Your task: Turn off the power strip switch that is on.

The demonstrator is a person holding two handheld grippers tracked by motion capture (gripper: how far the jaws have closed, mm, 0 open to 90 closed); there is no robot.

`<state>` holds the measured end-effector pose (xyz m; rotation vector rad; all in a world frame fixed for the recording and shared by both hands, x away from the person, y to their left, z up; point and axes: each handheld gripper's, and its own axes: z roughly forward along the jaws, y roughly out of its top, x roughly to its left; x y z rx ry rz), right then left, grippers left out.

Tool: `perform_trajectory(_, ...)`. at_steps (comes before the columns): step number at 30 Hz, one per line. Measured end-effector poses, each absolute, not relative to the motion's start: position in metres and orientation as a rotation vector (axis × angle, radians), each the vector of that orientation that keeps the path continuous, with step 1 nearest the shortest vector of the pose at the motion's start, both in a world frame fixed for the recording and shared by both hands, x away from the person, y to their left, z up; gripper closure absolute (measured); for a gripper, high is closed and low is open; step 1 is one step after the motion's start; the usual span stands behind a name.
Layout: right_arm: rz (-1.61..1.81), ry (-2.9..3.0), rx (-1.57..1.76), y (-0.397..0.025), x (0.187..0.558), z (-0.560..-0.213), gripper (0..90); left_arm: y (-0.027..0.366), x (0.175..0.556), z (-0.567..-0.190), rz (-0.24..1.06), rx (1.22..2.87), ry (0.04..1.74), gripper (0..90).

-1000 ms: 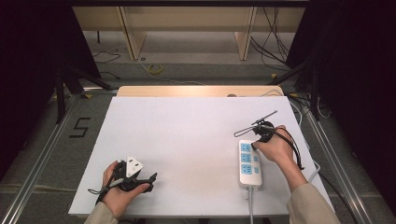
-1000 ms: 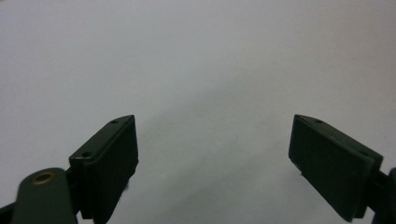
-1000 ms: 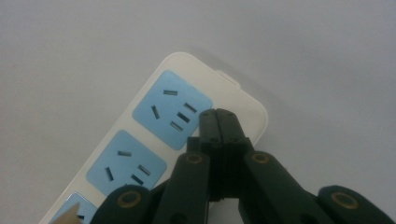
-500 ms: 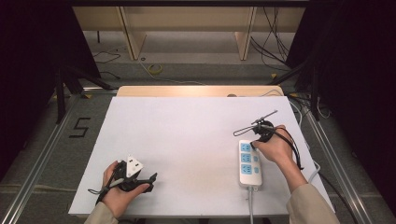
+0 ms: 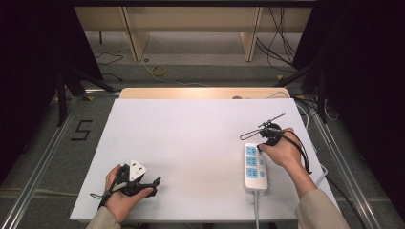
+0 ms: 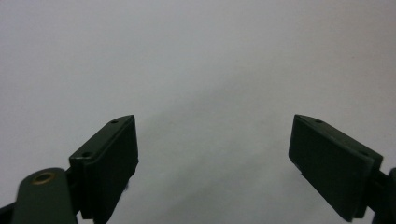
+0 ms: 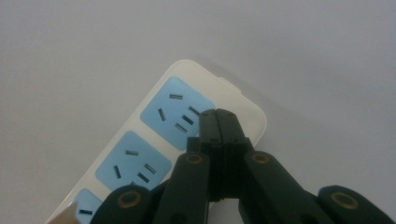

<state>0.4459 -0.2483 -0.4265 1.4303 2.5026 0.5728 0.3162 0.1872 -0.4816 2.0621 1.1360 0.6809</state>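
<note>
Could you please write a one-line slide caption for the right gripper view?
Right gripper, jaws closed together, poised over the end socket of a white power strip with blue outlets.

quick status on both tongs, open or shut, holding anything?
Left tongs: open, nothing between the jaws, bare white table ahead.
Right tongs: shut, nothing gripped, tips over the power strip.

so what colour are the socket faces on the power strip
Light blue, on a white power strip body; clearest in the right gripper view.
</note>
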Motion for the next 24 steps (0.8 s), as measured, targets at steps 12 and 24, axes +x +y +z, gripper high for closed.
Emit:
perform_trajectory(12,0.583,2.483,1.43,-0.258,0.437,-0.422,90.0,0.187,0.316,-0.482,0.676,2.064,1.139,15.4)
perform_trajectory(24,0.619,2.466,1.43,-0.272,0.425,-0.423,90.0,0.187,0.316,-0.482,0.674,2.063,1.142,15.4)
